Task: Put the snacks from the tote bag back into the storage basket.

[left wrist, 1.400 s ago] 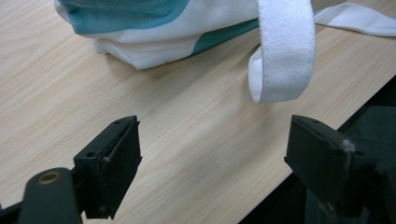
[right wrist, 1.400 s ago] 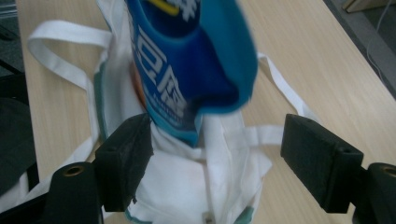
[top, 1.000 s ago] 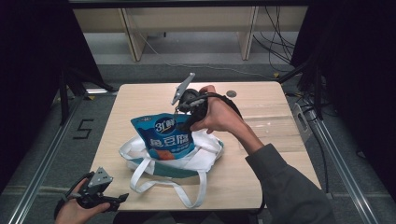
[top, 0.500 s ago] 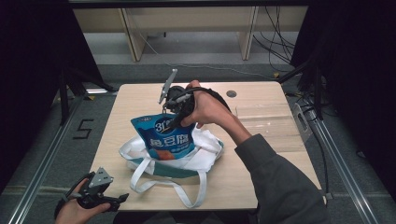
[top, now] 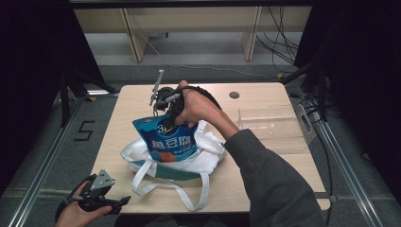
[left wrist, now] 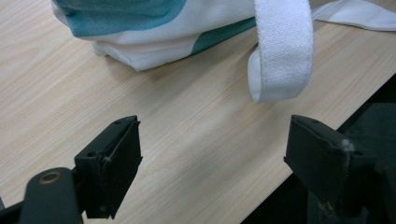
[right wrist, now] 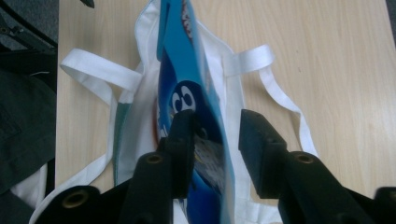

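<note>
Blue glossy plastic snack pouch (top: 165, 139) is seen standing upright in the mouth of the white cotton tote bag with teal panels (top: 208, 158), which lies on the pale wooden table (top: 265, 94). The pouch is judged light, thin-walled, crinkly and slippery, so a hold on its flat sealed top edge is favoured over the puffed body. The right gripper (right wrist: 210, 128) has just been closing, with that top edge between its jaws; one pad touches the film, the other stands a little off, so the pouch is not yet judged clamped. The left gripper (left wrist: 212, 154) is held released, jaws wide apart, over the near table edge beside a white webbing handle (left wrist: 280, 51).
</note>
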The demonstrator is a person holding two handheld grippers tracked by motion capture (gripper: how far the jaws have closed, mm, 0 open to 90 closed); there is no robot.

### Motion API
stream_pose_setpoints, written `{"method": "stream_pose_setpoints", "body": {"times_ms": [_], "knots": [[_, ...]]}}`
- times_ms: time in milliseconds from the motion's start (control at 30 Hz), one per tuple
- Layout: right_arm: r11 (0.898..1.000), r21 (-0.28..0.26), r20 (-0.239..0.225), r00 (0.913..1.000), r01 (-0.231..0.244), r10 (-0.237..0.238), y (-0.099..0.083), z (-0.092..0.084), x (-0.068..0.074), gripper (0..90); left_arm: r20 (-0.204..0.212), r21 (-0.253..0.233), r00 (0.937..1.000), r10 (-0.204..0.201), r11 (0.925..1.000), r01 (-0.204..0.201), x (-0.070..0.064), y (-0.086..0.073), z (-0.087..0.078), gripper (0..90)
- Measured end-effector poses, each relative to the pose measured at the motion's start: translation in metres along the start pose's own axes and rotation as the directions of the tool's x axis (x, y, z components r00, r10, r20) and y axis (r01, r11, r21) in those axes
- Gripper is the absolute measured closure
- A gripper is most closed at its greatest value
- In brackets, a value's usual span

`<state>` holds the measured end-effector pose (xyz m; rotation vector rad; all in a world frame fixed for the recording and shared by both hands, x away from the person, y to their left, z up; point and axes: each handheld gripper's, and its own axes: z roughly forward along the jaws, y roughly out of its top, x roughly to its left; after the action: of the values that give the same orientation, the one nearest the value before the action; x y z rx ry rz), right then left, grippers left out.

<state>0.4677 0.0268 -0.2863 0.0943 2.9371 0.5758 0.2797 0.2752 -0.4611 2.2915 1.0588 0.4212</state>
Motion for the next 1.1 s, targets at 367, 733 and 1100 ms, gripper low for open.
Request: {"method": "stream_pose_setpoints", "body": {"times_ms": [367,733,1100], "knots": [[0.995,0.034,-0.035,0.9951,0.093,-0.092,0.003,0.005,-0.002,90.0,0.003,-0.005,1.0000,0.001,1.0000,-0.001,-0.001,0.000,0.001,18.2],[0.990,0.079,-0.008,0.9933,0.115,-0.115,0.013,-0.002,0.002,90.0,0.010,0.002,1.0000,0.001,1.0000,-0.001,0.000,0.000,0.000,18.6],[0.994,0.045,0.069,0.9927,0.096,-0.099,0.029,-0.068,0.004,90.0,-0.008,-0.005,0.9999,0.014,0.9999,-0.014,0.002,0.000,0.000,18.7]]}}
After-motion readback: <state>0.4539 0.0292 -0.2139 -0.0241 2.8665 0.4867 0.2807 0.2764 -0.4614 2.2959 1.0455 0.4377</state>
